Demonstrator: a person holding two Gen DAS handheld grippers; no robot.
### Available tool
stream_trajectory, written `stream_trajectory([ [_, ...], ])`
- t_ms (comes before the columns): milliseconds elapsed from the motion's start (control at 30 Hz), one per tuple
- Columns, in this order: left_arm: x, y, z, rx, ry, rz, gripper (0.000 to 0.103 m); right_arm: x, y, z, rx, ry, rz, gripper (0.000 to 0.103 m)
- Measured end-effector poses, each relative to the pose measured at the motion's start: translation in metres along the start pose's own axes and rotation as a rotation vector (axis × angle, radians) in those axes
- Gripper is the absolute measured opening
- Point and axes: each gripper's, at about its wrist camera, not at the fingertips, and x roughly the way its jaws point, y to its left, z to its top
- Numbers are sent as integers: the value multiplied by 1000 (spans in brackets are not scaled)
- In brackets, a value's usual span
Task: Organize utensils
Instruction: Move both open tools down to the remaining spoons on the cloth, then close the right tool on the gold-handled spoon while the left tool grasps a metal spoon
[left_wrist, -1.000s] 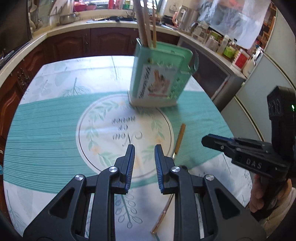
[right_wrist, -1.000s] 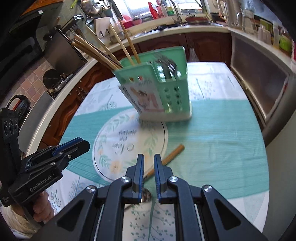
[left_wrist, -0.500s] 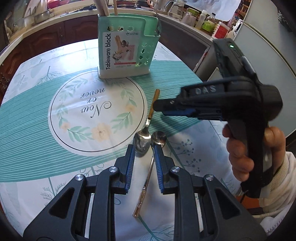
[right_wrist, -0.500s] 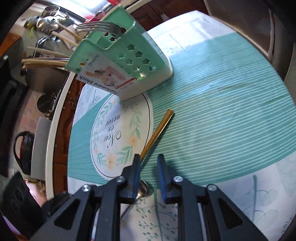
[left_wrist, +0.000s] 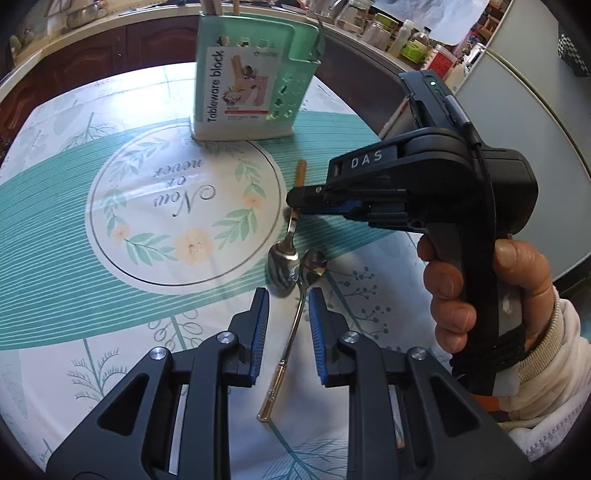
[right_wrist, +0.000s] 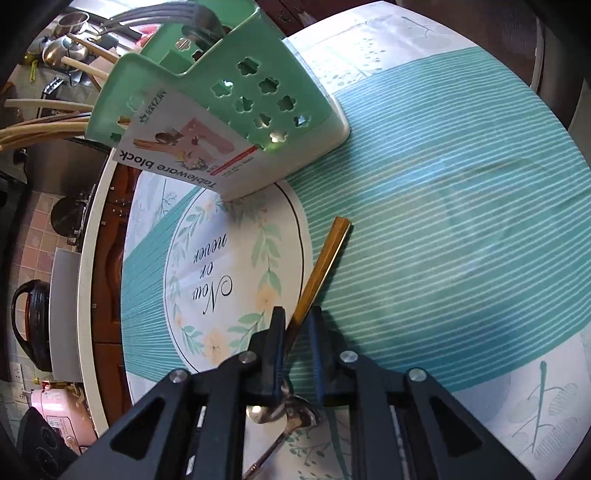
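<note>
Two spoons lie on the worktop, which is covered by a teal and white cloth with a leafy ring at its centre. From that ring, the gold-handled spoon lies at about four o'clock in the left wrist view, handle aimed toward the mint utensil caddy at twelve o'clock. Its bowl touches the bowl of the second spoon, whose handle runs toward six o'clock. The right gripper, held in a hand with a cream sleeve, has its fingers closing on the neck of the gold-handled spoon, which sits between them. The left gripper hovers with fingers a little apart, astride the second spoon's handle without pinching it. Chopsticks and a fork stand in the caddy.
</note>
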Motion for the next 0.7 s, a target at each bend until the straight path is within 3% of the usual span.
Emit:
stream_trajectory([
  [200,14,-11,2,37,57,-40,19,-20,-23,-3,81,-93,76,7],
  [400,25,-28,6,93,105,-75,19,-39,-42,-6,126,-150,83,7],
  [700,54,-43,19,169,216,-60,19,-62,-56,-7,155,-232,60,7],
])
